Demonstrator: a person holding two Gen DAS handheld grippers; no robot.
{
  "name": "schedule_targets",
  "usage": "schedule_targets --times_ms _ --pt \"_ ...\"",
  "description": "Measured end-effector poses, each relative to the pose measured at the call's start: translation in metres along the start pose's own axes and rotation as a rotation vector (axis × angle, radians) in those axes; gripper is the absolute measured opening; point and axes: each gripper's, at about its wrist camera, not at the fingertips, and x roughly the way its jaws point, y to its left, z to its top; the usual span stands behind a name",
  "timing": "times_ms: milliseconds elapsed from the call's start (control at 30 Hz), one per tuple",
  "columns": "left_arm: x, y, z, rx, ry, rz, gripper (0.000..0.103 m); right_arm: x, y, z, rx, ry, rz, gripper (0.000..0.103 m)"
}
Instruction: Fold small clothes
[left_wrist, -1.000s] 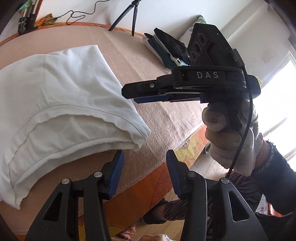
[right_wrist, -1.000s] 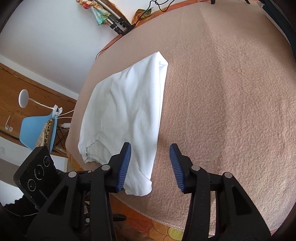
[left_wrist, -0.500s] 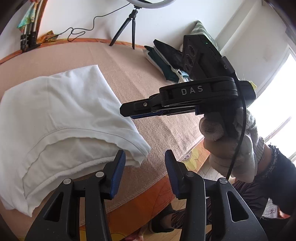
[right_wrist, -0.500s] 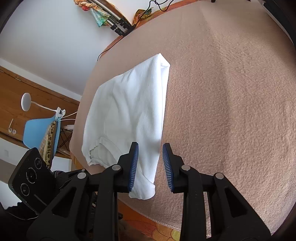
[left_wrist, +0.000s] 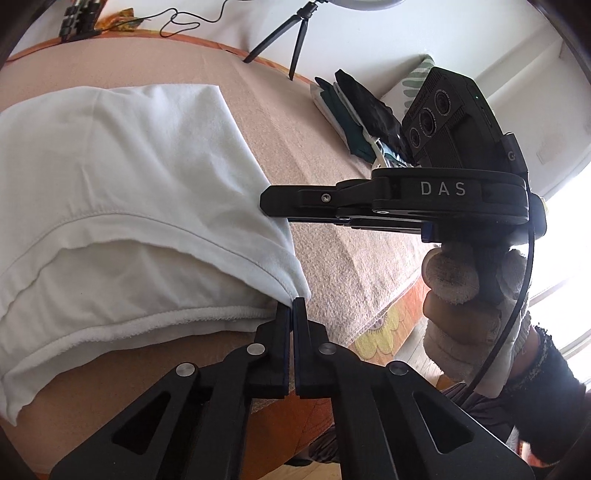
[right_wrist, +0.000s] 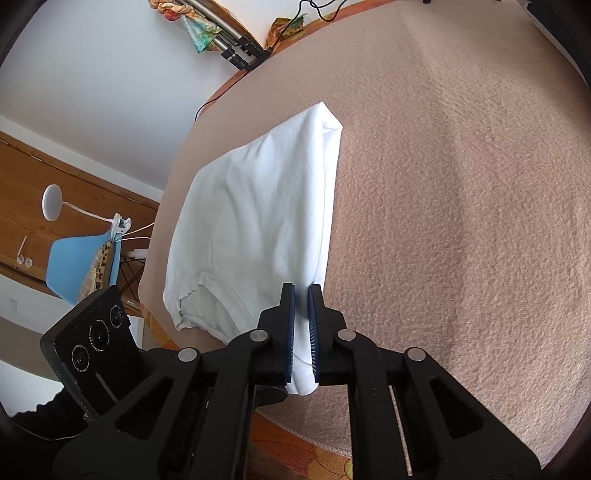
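A white folded garment (left_wrist: 122, 192) lies on the beige towel-covered table (left_wrist: 332, 236), near its front edge. My left gripper (left_wrist: 293, 306) is shut on the garment's near corner at the hem. My right gripper (right_wrist: 301, 295) is shut on the garment's (right_wrist: 258, 206) right edge, with white cloth between its blue pads. In the left wrist view the right gripper (left_wrist: 273, 205) comes in from the right and meets the cloth's edge a little above my left one.
A pile of dark and green clothes (left_wrist: 354, 118) lies at the table's far right. A tripod (left_wrist: 291, 40) and cables stand at the back edge. A blue chair (right_wrist: 81, 262) and lamp stand off the table's left side. The table's front edge (left_wrist: 373, 325) is close.
Both grippers have moved in onto the garment and shut on it, the left on the near corner, the right on the edge. They were open a second ago.
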Motion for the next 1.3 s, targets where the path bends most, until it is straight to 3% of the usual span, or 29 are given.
schedule_targets --times_ms 233,367,400,433,500,600,667,700,900,967,1000,1167,1267,1300 --pt "-0.004 0.0 -0.006 0.02 0.011 -0.003 0.0 -0.016 0.002 0.005 0.0 -0.077 -0.084 0.002" --pt "-0.01 0.005 -0.005 0.002 -0.007 -0.01 0.0 -0.016 -0.004 0.0 -0.004 -0.044 -0.043 0.003" --pt "-0.01 0.005 -0.004 0.0 -0.006 -0.015 0.0 -0.015 -0.004 -0.002 -0.001 -0.032 -0.042 0.012" --pt "-0.011 0.005 -0.005 0.0 0.0 -0.024 0.0 -0.014 -0.005 -0.004 0.005 -0.019 -0.035 0.028" --pt "-0.011 0.003 -0.005 0.008 0.003 -0.022 0.0 -0.01 -0.003 -0.007 -0.007 -0.018 -0.036 0.038" --pt "-0.01 0.002 -0.006 0.007 0.004 -0.031 0.0 -0.001 0.002 -0.013 -0.031 0.013 -0.022 0.037" --pt "-0.009 0.003 -0.007 0.01 0.006 -0.029 0.0 0.003 0.009 -0.016 -0.064 0.024 -0.044 0.01" --pt "-0.008 0.004 -0.007 0.009 0.011 -0.029 0.0 0.004 0.012 -0.017 -0.078 0.025 -0.061 0.006" --pt "-0.009 0.003 -0.011 0.007 0.016 -0.018 0.0 -0.009 0.009 -0.013 -0.069 -0.039 -0.178 0.006" --pt "-0.014 0.0 -0.013 0.017 0.024 -0.025 0.009 -0.011 0.006 -0.011 -0.069 -0.043 -0.221 0.006" --pt "-0.018 -0.001 -0.016 0.021 0.029 -0.026 0.016 -0.013 0.005 -0.01 -0.071 -0.052 -0.23 0.006" --pt "-0.051 0.004 -0.03 0.038 0.014 -0.025 0.018 -0.018 0.008 -0.004 -0.072 -0.079 -0.203 0.007" --pt "-0.078 0.016 -0.032 0.022 -0.025 0.016 0.024 -0.02 0.017 -0.002 -0.093 -0.104 -0.208 0.027" --pt "-0.088 0.021 -0.032 0.016 -0.044 0.033 0.03 -0.021 0.018 -0.001 -0.099 -0.117 -0.208 0.042"
